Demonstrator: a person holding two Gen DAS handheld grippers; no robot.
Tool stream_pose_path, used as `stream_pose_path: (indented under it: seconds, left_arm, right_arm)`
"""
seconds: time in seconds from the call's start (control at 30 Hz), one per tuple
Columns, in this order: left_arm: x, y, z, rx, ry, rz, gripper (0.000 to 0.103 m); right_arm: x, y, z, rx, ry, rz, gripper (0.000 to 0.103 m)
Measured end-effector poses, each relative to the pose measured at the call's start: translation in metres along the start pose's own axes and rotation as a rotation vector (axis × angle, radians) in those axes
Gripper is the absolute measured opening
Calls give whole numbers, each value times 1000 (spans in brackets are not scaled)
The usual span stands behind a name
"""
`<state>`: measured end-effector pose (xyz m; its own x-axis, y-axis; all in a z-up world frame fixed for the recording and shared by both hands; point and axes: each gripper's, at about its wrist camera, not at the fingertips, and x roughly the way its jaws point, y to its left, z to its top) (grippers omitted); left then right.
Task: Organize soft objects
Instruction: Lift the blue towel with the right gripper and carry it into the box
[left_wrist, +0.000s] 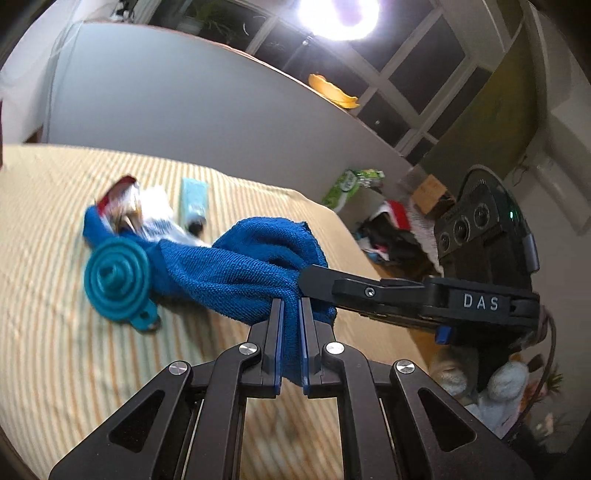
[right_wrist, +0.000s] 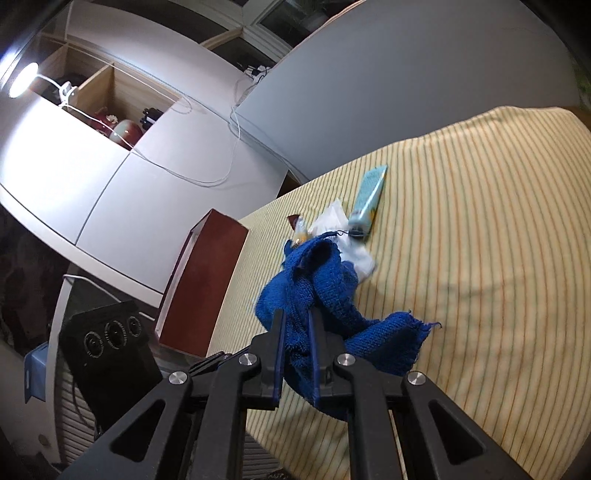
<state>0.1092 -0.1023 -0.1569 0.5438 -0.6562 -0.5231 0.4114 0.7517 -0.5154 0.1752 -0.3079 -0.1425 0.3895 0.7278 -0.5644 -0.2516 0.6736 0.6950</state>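
In the left wrist view, the left gripper (left_wrist: 290, 314) has its fingers pressed on a fold of the blue cloth (left_wrist: 240, 266). The cloth is bunched and held above the striped bed (left_wrist: 74, 350). The right gripper (left_wrist: 314, 284) comes in from the right side, and its tip goes into the same bunch of cloth, just beside the left fingers. Only this view shows a teal funnel (left_wrist: 117, 282), collapsed flat, lying on the bed and touching the cloth's left part. Behind the cloth lie a white packet (left_wrist: 159, 214), a red packet (left_wrist: 120, 199) and a light blue tube (left_wrist: 192, 205), all a little blurred. A pile of clothes (left_wrist: 388, 236) is on the floor past the bed's edge.

In the right wrist view, the right gripper (right_wrist: 297, 332) pinches the cloth (right_wrist: 314, 291) between its fingers, and one corner hangs free to the right. The tube (right_wrist: 367, 201) and white packet (right_wrist: 332, 221) lie beyond the cloth. The funnel cannot be seen here. This view alone shows a brown box (right_wrist: 201, 280) standing beside the bed (right_wrist: 480, 240), and the left gripper's camera body at lower left, its fingers mostly hidden.
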Motion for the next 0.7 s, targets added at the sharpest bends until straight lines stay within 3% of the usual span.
stream_pose_path:
  seconds: [0.3,0.7]
  left_arm:
    - [-7,-21,-32,-12,19,-78,6]
    - [-13,-67,-28,26,22,-198,5]
  right_arm:
    - [-32,1,-41,33,-77,-34,10]
    - [-86,17,-57,44,-176,-82,10]
